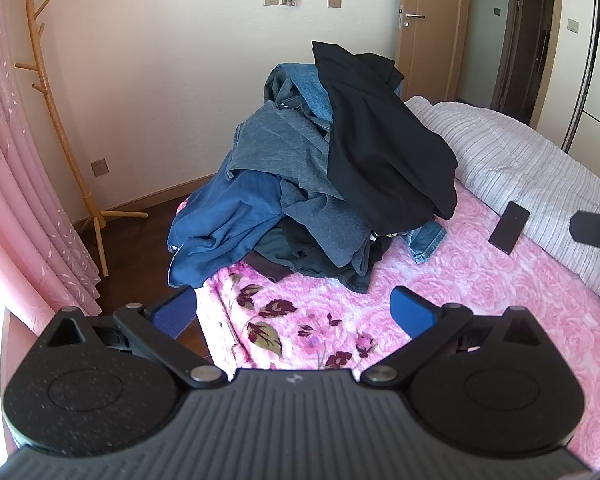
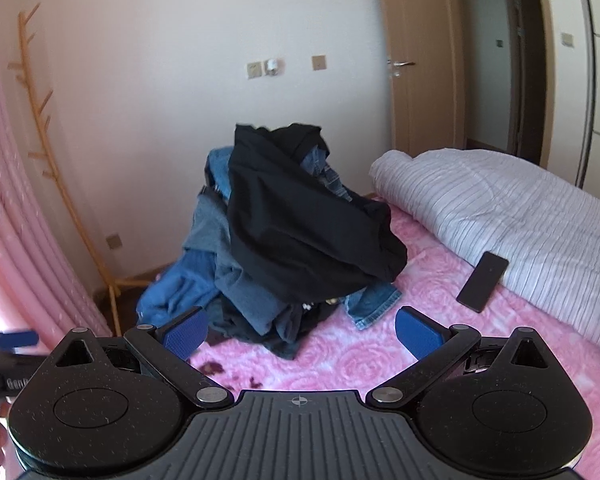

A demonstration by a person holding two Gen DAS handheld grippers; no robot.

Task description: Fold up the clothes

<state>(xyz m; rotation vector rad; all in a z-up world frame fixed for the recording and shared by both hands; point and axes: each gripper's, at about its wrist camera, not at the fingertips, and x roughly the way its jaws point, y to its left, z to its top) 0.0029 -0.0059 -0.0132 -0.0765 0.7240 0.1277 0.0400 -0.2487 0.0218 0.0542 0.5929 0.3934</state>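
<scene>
Dark clothes pile [image 1: 324, 168] just beyond both empty, spread grippers [image 1: 294, 312] [image 2: 302, 334].

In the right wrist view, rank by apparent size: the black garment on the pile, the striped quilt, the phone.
1. Striped quilt, though it runs out of frame.
2. Black garment, slightly smaller as seen.
3. Phone, clearly smallest.

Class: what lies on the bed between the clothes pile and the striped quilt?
A dark phone lies on the pink bedspread, beside the striped quilt, right of the clothes pile; both views show it.
</scene>
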